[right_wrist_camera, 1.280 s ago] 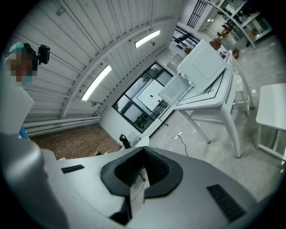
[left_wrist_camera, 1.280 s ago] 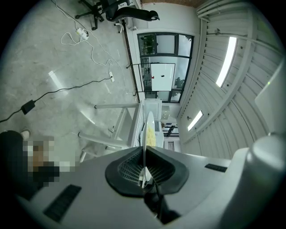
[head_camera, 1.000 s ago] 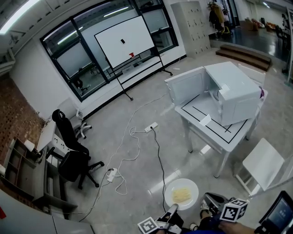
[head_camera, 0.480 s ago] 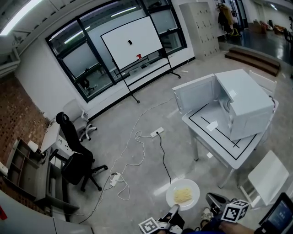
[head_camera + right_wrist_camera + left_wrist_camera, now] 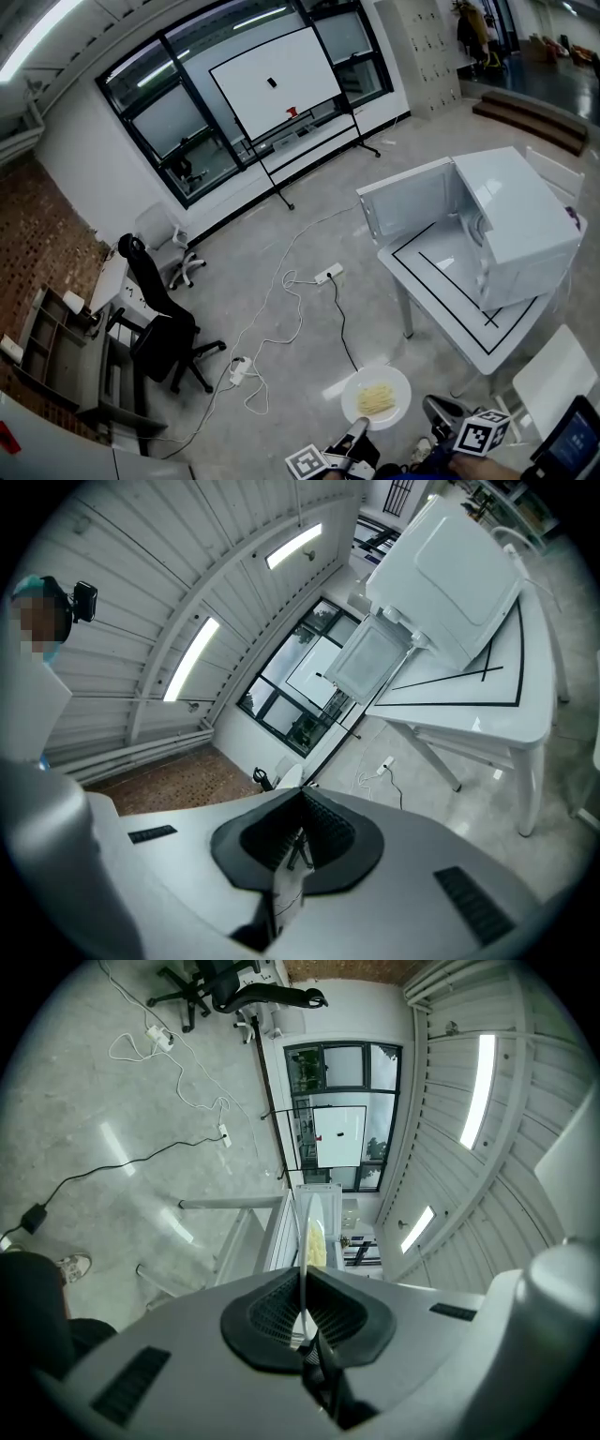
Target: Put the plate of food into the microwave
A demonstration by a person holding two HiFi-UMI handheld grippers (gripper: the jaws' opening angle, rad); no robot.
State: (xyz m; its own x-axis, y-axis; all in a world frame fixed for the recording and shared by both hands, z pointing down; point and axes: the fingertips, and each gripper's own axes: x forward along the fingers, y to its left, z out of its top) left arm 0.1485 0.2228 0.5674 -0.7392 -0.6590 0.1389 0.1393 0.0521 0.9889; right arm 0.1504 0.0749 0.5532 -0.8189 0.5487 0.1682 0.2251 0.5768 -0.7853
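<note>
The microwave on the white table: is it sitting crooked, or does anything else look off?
Yes. The microwave sits turned at an angle to the black lines marked on the table, its door wide open. Cables also trail loose across the floor. The food on the plate hasn't spilled.

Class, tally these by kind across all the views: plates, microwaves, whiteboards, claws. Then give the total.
plate: 1
microwave: 1
whiteboard: 1
claw: 2, left claw and right claw
Total: 5
</note>
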